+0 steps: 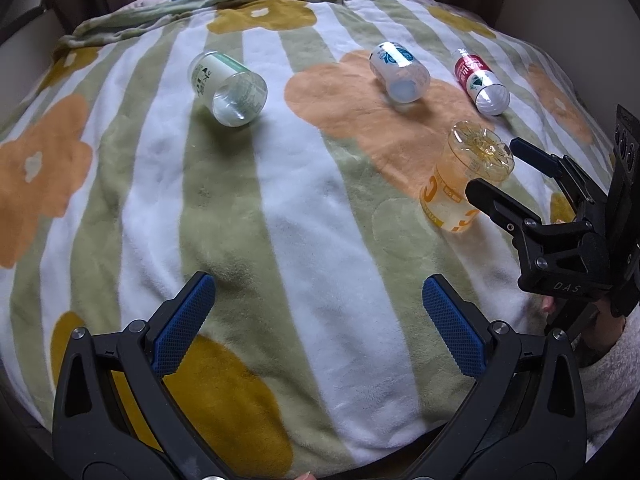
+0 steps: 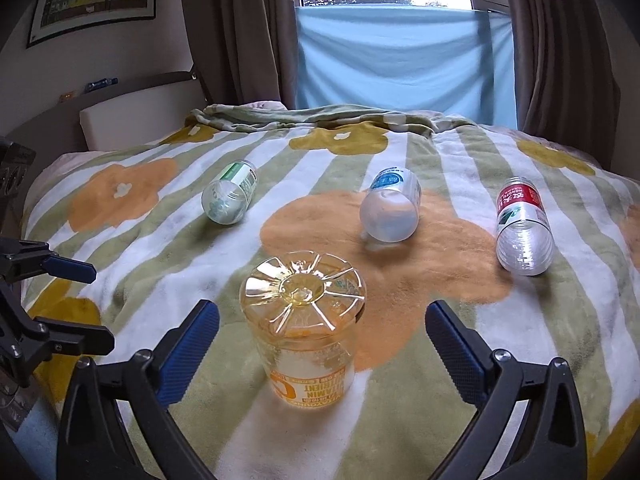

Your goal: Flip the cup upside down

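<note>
An orange-tinted clear plastic cup (image 2: 306,330) stands upside down on the flowered blanket, its ribbed base up; it also shows in the left wrist view (image 1: 464,178). My right gripper (image 2: 322,336) is open, its blue-padded fingers on either side of the cup and apart from it; in the left wrist view it (image 1: 498,168) sits just right of the cup. My left gripper (image 1: 318,308) is open and empty over the blanket's near middle; its fingers (image 2: 68,268) show at the left edge of the right wrist view.
Three cut bottle cups lie on their sides farther back: green-labelled (image 2: 230,198), blue-labelled (image 2: 392,210), red-labelled (image 2: 522,226). The blanket (image 2: 200,240) covers a bed with a headboard (image 2: 132,120) to the left and curtains and a window behind.
</note>
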A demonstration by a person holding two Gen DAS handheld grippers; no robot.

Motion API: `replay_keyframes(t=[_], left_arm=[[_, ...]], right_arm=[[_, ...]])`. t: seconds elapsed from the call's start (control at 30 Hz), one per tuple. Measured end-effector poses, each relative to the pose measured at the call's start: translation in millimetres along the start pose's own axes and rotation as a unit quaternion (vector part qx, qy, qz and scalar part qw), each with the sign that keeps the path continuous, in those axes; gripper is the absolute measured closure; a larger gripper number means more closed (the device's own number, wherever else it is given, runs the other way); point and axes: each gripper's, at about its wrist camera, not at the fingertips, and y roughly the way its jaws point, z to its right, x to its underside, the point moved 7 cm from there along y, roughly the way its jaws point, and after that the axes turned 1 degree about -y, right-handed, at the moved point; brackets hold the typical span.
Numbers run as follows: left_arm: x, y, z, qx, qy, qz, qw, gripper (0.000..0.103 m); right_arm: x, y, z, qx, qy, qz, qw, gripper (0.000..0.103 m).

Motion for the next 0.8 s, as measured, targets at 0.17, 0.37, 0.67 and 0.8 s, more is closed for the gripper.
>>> replay_keyframes(t=[0.17,0.37,0.67,0.8], left_arm=[[-8.1,-28.7,6.7,-0.004,0.004,0.031,0.9995,0.0],[-37.7,-94.6,4.4,-0.018,-0.014,0.124,0.992,0.0],[-46.0,-189.1,18.2,-0.049,-0.043,0.327,0.9429,0.0],[-38.0,-198.5,26.4,-0.071,-0.029,0.35,0.9336,0.0]], right_arm=[[-19.6,-37.6,-5.6,-0.004,-0.011,0.004,1.0,0.0],[-71.7,-110.7,-2.2,0.049,-0.015,0.054,0.997,0.0],[-103.8,-185.0,-4.7,0.171,0.009,0.146,0.974,0.0],[-95.7,-191.4,0.2,0.182,0.018,0.155,0.971,0.0]])
